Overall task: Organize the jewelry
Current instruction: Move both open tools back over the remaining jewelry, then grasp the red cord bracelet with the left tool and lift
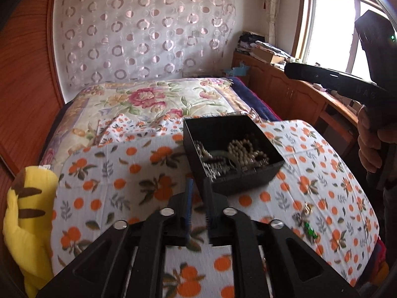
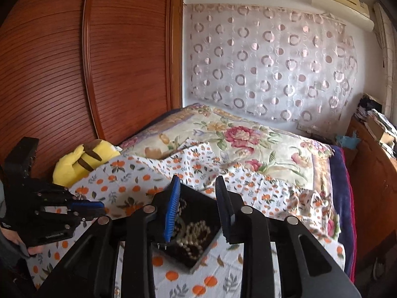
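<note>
- Your left gripper (image 1: 198,188) hung over the orange-print cloth (image 1: 139,168) with its jaws a narrow gap apart and nothing between them.
- The black box (image 1: 230,149) of pearl beads (image 1: 244,150) sat just ahead and to the right of those fingertips.
- Your right gripper (image 2: 198,188) had its jaws wider apart, empty, and the box showed through the gap, below them.
- A green-stoned piece (image 1: 309,229) lay loose on the cloth, right of the box.

From my remote station I count one black box (image 1: 233,149) on the bed, holding a heap of beaded strands too tangled to number; one small cluster of loose jewelry (image 1: 306,221) on the orange-print cloth (image 1: 119,173); one yellow plush toy (image 1: 27,223); and two claws, left (image 1: 199,188) and right (image 2: 197,186).
</note>
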A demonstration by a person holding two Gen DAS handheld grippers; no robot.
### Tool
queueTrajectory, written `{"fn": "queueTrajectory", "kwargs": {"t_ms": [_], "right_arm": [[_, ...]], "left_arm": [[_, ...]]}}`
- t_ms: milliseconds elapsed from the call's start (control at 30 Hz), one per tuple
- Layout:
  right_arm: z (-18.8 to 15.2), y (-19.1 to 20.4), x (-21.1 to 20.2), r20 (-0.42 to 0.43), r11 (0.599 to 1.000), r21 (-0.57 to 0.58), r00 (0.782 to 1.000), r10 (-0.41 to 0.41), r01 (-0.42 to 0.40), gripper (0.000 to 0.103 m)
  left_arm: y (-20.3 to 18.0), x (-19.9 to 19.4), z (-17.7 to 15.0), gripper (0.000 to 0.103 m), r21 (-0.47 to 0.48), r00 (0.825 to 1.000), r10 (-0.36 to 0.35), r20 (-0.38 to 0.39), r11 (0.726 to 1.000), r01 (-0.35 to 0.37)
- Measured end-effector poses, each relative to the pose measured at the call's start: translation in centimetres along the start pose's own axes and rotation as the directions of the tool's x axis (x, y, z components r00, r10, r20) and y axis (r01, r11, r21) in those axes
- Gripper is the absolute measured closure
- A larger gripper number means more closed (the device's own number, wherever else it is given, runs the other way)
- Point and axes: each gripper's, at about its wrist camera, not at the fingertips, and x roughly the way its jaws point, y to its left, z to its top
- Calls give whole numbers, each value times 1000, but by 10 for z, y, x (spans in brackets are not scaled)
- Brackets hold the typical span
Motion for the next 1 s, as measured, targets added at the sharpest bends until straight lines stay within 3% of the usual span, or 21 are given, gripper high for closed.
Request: {"fn": "queueTrajectory", "kwargs": {"t_ms": [367,667,867,1000], "right_arm": [[-78,4,-28,-71,998,43,997,-40,43,71],[-133,17,-36,-156,997,63,987,-26,36,71],[-168,30,-30,-223,997,71,975,11,5,86],[-180,37,-27,-254,997,71,967,37,-20,89]], "left_arm": [[-30,-10,-56,85,31,999,-23,-48,999,24],[-42,-14,-86,85,34,996,-23,-83,999,26],[-50,-11,-100,85,45,992,-38,-116,998,44],[-55,-7,-105,85,53,990,-44,-134,997,51]]}}
